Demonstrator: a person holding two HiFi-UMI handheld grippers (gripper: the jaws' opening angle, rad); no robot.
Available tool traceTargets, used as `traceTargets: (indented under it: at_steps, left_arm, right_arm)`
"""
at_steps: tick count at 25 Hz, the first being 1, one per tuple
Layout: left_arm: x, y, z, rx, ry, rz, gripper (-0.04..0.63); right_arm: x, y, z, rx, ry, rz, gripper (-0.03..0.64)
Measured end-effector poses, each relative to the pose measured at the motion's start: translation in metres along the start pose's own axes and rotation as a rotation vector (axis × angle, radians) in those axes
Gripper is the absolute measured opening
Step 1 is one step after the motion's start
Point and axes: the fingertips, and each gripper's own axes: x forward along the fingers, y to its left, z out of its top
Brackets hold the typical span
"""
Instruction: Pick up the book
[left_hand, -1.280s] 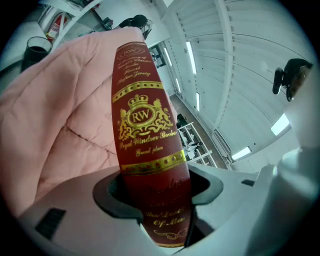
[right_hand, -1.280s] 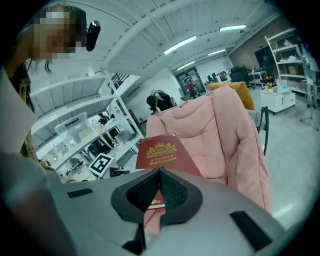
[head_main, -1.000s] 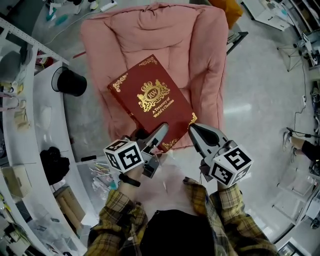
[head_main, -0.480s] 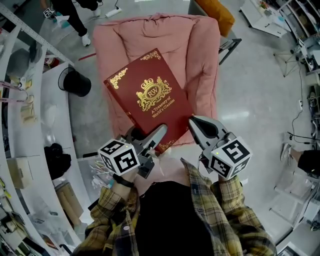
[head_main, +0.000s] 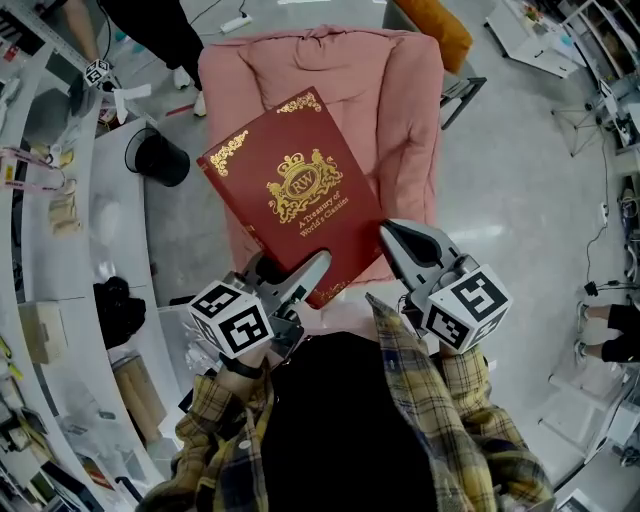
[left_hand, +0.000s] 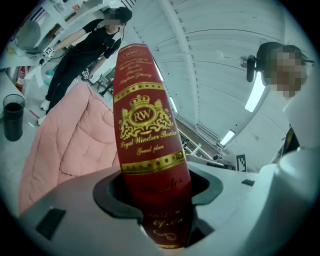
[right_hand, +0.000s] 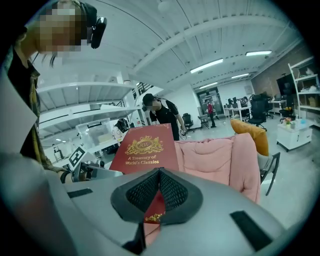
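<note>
The book is up in the air over the pink cushion, tilted, with the front cover facing the head camera and one corner pointing back at the person. The left gripper is clamped across the thick spine by that corner, pads pressed on both sides. The right gripper pinches a thin edge next to a gold-trimmed corner, toward the cushion's right side, jaws almost together on it. The book's far corners hang free above the cushion. Left of the cushion there's a black bin and a white bench, both pretty close. Right of the cushion is bare grey floor — loads of room there.
</note>
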Motion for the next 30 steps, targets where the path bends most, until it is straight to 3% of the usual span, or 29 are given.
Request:
traceTargets:
  at_steps: [30]
  left_arm:
    - [0.0, -0.012, -0.016, -0.02, 0.024, -0.009, 0.255]
  right_arm:
    - [-0.012, 0.017, -0.009, -0.013, 0.004, -0.013, 0.017]
